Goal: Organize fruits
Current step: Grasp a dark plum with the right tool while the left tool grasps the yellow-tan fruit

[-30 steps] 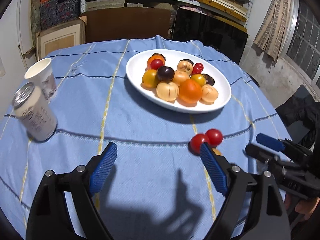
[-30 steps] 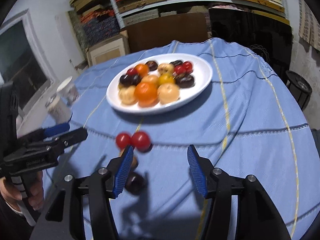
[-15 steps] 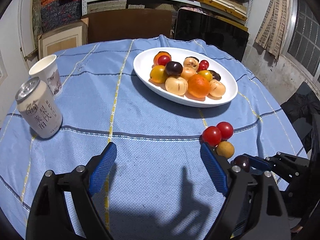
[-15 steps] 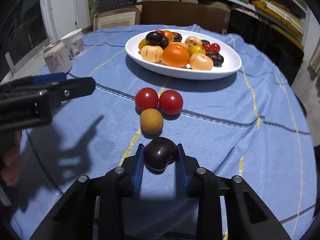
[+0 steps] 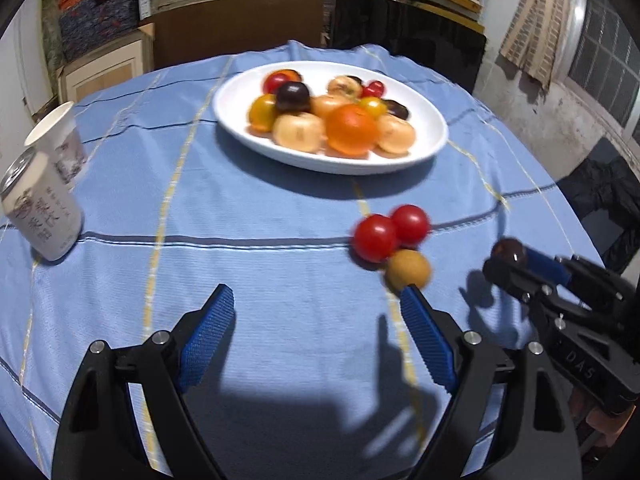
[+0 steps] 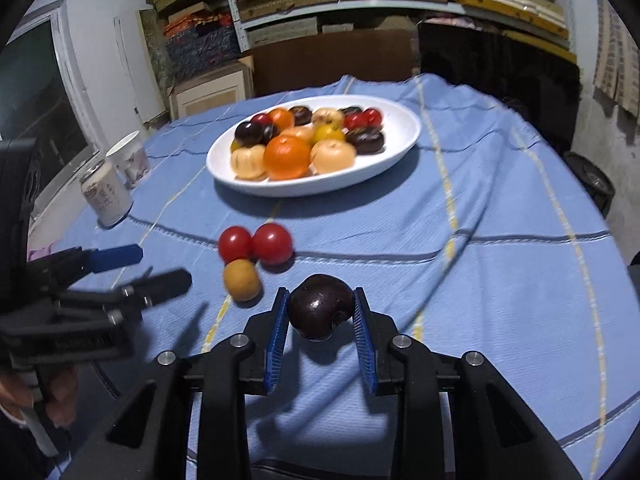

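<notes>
My right gripper (image 6: 320,304) is clamped on 1 dark plum (image 6: 321,306): both blue pads press its sides, jaws closed down to the fruit's width within the last sec. The plum shows at approx 6 o'clock in the right wrist view, just above the blue tablecloth (image 6: 500,280); whether it touches the cloth I cannot tell. My left gripper (image 5: 316,320) stands wide open w/ nothing between the pads, hovering over bare cloth at 6 o'clock in its own view.

Loose fruit, right wrist view: 2 red tomatoes (image 6: 256,243) side by side and touching, at approx 10 o'clock from the plum; 1 small yellow-brown fruit (image 6: 241,280) touching them on the near side, just beside the plum at 9 o'clock.

White oval plate (image 6: 404,136) at 12 o'clock, well apart from the loose group, loaded w/ mixed fruit: orange, pale peach-coloured, dark, yellow and red pieces; count unclear, frame blurred.

At 9 to 10 o'clock, near the table edge: 1 drink can (image 6: 105,196) and 1 paper cup (image 6: 130,160), just beside each other, both upright.

Left wrist view: the right gripper enters at 3 o'clock, plum at its tip.
</notes>
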Tool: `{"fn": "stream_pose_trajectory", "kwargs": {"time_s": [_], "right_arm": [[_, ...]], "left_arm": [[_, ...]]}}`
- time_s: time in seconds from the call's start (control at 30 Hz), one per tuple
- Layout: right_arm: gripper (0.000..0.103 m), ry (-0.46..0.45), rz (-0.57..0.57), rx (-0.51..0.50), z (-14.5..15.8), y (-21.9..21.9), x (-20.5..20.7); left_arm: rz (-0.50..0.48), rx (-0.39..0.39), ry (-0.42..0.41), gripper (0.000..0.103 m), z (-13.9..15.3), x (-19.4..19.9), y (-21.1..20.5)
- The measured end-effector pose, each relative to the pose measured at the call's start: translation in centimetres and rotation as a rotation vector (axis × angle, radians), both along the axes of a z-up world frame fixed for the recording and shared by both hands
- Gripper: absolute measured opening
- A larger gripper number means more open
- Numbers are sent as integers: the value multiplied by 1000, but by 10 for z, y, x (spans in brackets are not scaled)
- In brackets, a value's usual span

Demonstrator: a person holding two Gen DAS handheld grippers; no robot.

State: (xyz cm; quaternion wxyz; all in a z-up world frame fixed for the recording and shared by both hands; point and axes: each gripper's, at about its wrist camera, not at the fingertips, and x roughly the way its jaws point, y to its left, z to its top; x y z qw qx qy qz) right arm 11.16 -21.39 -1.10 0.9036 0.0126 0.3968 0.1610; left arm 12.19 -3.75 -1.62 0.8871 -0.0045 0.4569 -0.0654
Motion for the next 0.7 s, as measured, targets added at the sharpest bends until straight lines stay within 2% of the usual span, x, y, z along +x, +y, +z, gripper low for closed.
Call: {"fn": "stream_pose_trajectory", "kwargs": {"time_s": [0.2,0.23,0.33,0.4,0.53,0.57,0.6,0.7], "right_arm": [[32,-17,-42,17,7,-22,0],[32,-14,-54,22,7,-26,0],[32,-9,-84,39,6,-39,1],[32,-3,-91,45,4,-43,0],[32,0,-75,45,2,-41,-1],[32,1,-68,44,2,-39,-1],[32,1,-64,45,1,-38,-1],[32,4,-57,45,0,-35,-1]], "left_arm": [[-17,16,4,83,1,5,-32],[-17,17,9,79,0,8,-36],[-23,-10,54,57,-8,16,-46],[-18,-6,73,53,-14,21,-51],[-14,10,52,45,-15,25,-57],[-8,16,48,35,-16,26,-57],[-5,25,41,30,-16,27,-57],[-15,4,46,28,-15,25,-53]]}}
